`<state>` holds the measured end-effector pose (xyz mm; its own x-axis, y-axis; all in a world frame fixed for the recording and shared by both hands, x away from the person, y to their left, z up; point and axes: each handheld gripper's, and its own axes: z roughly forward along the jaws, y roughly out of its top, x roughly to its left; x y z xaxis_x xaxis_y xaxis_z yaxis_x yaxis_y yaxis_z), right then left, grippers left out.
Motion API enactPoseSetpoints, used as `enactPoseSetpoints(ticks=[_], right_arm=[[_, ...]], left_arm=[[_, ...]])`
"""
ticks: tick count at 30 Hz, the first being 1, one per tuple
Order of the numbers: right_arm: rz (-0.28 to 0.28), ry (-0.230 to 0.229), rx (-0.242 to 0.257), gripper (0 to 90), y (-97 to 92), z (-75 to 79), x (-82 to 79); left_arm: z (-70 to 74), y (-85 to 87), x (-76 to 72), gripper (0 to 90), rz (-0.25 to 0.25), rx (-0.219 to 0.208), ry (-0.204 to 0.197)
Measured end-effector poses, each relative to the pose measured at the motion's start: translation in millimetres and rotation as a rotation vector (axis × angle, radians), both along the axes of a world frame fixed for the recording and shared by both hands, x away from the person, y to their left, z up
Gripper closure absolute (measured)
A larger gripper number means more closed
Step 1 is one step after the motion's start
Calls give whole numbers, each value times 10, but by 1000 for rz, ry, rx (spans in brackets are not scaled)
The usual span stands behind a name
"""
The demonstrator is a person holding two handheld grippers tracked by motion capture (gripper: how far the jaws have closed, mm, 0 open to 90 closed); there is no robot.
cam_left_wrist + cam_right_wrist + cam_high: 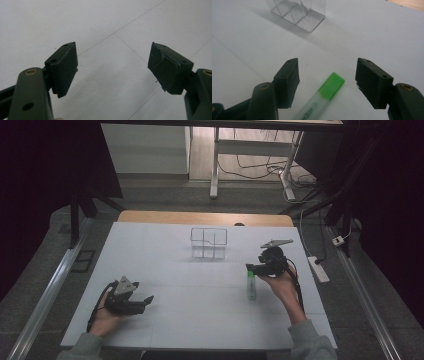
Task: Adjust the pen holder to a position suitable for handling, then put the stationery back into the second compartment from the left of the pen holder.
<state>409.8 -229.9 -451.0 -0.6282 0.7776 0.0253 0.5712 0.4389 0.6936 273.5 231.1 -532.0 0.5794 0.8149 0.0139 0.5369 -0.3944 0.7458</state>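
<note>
A slim clear plastic tube with a bright green cap (251, 286) lies flat on the white surface (175, 270) at the right side, its capped end pointing toward the far edge and its body running back toward the person. It looks light and stiff, with a smooth round wall that would likely roll or slip sideways under an uneven pinch, and thin plastic of this kind may crack if squeezed hard; the best hold is probably across the body just below the cap, or on the cap itself, whose flat faces give the pads more to bite on. The right gripper (248, 266) hovers just above and beyond the capped end, its fingers (287, 80) spread wide with nothing pressed between them; in the right gripper view the green cap (331, 86) sits in the gap between the two pads, lower than them and touching neither, nearer the left one. Farther off, toward the middle of the far side, stands a clear plastic organiser box with divided compartments (208, 243), well apart from the tube. The left gripper (148, 299) rests low at the near left, its fingers (63, 68) also wide apart over bare white surface, holding nothing.
</note>
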Motion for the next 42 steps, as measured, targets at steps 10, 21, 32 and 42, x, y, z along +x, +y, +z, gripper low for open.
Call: enactPoseSetpoints(ticks=[10, 21, 32, 42], right_arm=[[-2, -10, 34, 314, -162, 68, -223], [5, 23, -4, 303, -14, -26, -251], [-4, 60, -21, 310, 64, -81, -229], [-26, 133, -72, 322, 152, -197, -151]], left_arm=[[1, -35, 8, 240, 2, 12, 0], [3, -22, 2, 240, 4, 14, -2], [3, -29, -12, 240, 4, 17, -2], [14, -31, -25, 240, -1, 16, -7]])
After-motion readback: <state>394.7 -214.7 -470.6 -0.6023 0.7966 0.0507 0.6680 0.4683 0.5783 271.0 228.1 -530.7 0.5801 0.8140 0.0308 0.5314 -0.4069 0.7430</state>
